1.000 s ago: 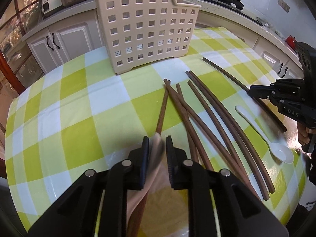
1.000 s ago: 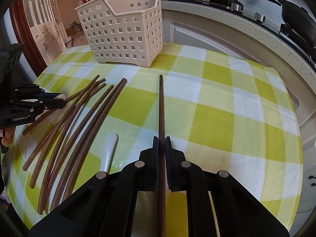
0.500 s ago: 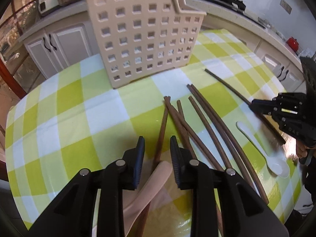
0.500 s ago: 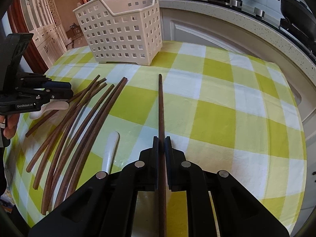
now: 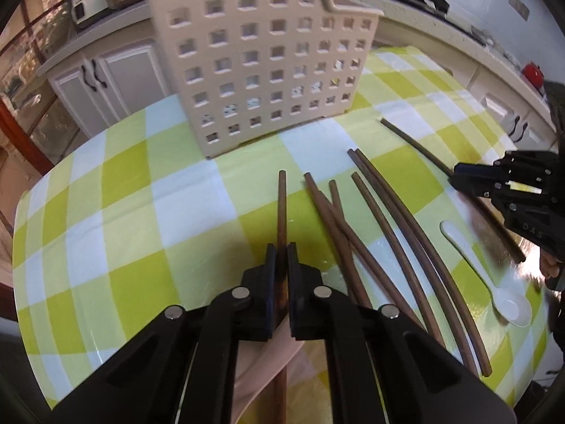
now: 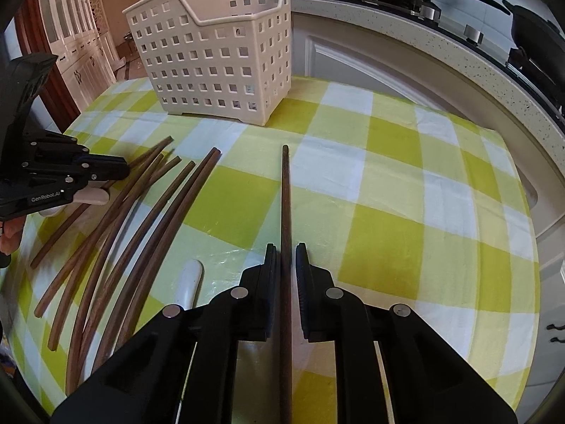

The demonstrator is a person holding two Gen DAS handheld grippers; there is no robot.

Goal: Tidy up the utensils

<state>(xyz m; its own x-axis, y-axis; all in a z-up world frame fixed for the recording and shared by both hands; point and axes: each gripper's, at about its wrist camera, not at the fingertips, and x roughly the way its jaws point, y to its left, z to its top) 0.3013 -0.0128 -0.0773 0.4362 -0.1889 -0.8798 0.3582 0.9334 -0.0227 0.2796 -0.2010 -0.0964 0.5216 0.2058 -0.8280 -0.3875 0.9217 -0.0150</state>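
My left gripper [image 5: 281, 251] is shut on a brown chopstick [image 5: 281, 208] that points toward the cream perforated basket [image 5: 261, 56]. A beige spoon [image 5: 268, 357] lies under its jaws. My right gripper [image 6: 284, 252] has a second brown chopstick [image 6: 285, 198] lying between its jaws, which stand slightly apart with narrow gaps on both sides. Several more chopsticks [image 5: 388, 240] lie side by side on the tablecloth, with a white spoon [image 5: 494, 286] beside them. The basket [image 6: 219, 56] stands upright at the far side, and the left gripper [image 6: 122, 171] shows at the left.
The table carries a green, yellow and white checked cloth [image 6: 388, 194]. A kitchen counter with a stove and pans [image 6: 459, 10] runs behind the table. White cabinets [image 5: 106, 84] stand at the left. The right gripper [image 5: 459, 176] shows at the right edge in the left wrist view.
My left gripper let go of the beige spoon, opened, and has now shut on a brown chopstick. My right gripper's jaws have parted slightly around its chopstick.
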